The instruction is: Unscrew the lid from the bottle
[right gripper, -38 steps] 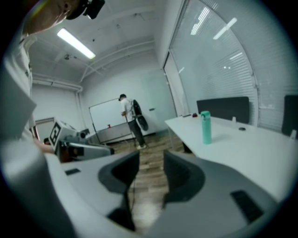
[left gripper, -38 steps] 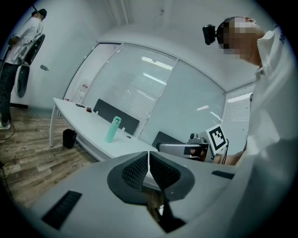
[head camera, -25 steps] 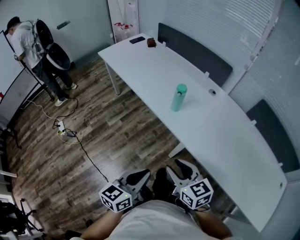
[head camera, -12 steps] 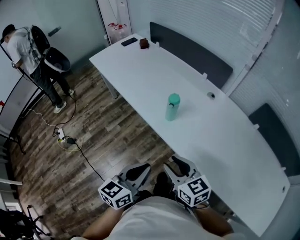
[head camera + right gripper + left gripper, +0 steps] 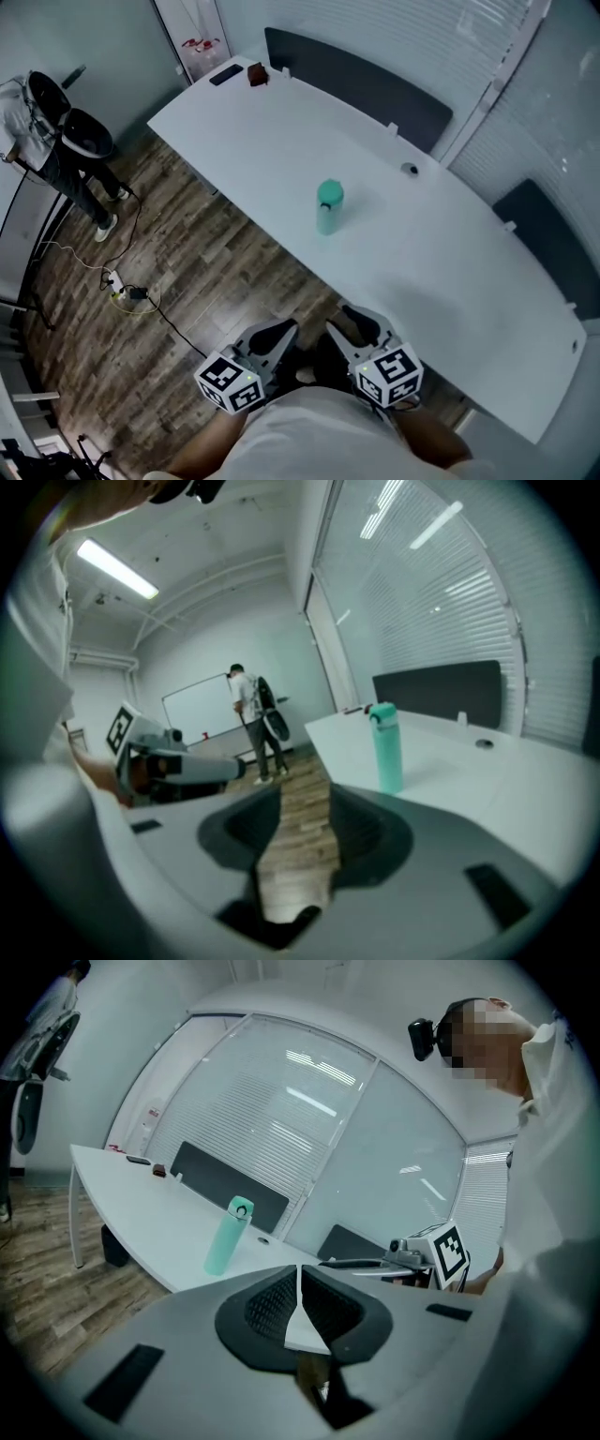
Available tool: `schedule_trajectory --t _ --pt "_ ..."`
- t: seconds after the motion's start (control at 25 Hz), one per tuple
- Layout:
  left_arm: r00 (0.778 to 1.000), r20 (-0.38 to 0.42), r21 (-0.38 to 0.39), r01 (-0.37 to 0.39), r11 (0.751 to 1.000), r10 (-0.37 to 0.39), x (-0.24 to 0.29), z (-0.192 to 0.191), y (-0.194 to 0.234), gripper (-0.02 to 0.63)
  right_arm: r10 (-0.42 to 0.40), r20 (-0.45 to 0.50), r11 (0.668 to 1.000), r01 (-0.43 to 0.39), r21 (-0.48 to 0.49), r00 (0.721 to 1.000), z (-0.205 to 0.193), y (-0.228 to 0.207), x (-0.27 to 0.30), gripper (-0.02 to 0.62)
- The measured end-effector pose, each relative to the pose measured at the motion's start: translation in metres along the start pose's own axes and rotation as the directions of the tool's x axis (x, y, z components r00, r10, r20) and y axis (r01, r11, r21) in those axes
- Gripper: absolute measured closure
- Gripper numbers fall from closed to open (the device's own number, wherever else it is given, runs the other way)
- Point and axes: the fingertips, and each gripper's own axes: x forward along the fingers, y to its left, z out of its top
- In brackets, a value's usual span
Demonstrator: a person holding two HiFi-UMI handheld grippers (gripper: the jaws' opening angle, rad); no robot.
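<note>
A teal bottle with its lid on stands upright near the middle of the long white table. It also shows in the left gripper view as the bottle and in the right gripper view as the bottle. My left gripper is shut with nothing in it, its pads touching. My right gripper stands open and empty; wood floor shows through its gap. Both hang close to my body, short of the table's near edge and well apart from the bottle.
A phone and a small brown object lie at the table's far end. Dark partition panels line its far side. A person stands by a chair at far left. A cable and power strip lie on the floor.
The table and bottle have slid lower and to the left in the head view, nearer to both grippers. The grippers keep their places at the bottom, with their jaws unchanged.
</note>
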Motion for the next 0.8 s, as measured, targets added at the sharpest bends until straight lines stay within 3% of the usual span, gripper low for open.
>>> schedule_trajectory --t 0.44,0.8 --pt "0.983 -0.090 0.027 0.163 0.986 -0.160 0.007 0.015 0.029 0.574 -0.157 0.012 0.985 0.156 0.075 0.987 0.011 0.001 0.027 0.423" --pt "0.964 -0.130 0.038 0.239 0.970 -0.233 0.003 0.027 0.047 0.572 -0.241 0.027 0.965 0.236 0.109 0.970 0.021 0.011 0.038 0.423"
